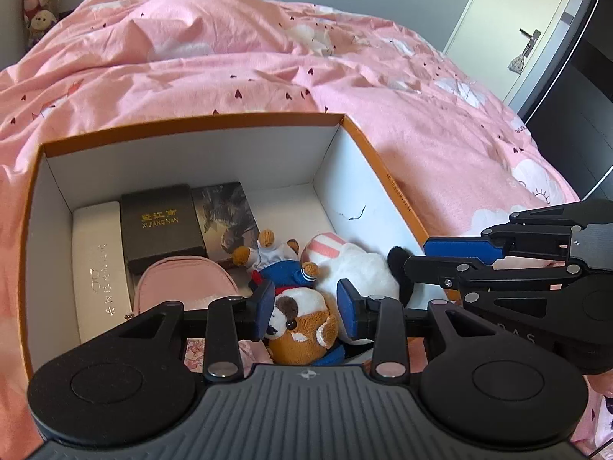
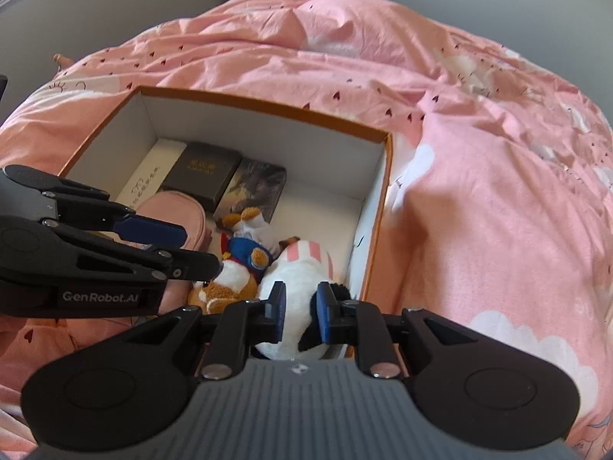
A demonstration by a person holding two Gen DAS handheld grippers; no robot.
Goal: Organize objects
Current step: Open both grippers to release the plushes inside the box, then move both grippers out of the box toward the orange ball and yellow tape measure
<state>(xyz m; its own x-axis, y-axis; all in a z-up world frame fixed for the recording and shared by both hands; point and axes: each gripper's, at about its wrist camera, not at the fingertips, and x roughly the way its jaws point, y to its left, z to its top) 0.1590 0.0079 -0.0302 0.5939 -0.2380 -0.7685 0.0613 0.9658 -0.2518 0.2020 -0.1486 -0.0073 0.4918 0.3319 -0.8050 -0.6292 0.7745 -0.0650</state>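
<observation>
An orange box [image 1: 191, 124] [image 2: 268, 105] with white inside walls sits on the bed. In its near corner a brown bear plush [image 1: 299, 329] [image 2: 245, 257] in a blue sailor suit lies beside a white plush [image 1: 360, 268] [image 2: 299, 268] with pink stripes and a black ear. My left gripper [image 1: 306, 308] [image 2: 203, 249] hovers over the bear, jaws apart, and the bear's head shows in the gap. My right gripper [image 2: 301, 308] [image 1: 415, 257] hangs over the white plush at the box's right wall. Its jaws stand a little apart and the plush shows between them. I see neither pad pressing.
Also in the box lie a white case [image 1: 97, 268], a dark box with gold lettering [image 1: 161, 226], a dark picture box [image 1: 226, 214] and a pink pouch [image 1: 184, 280]. A rumpled pink duvet [image 1: 268, 57] surrounds the box. A door [image 1: 517, 30] stands at the far right.
</observation>
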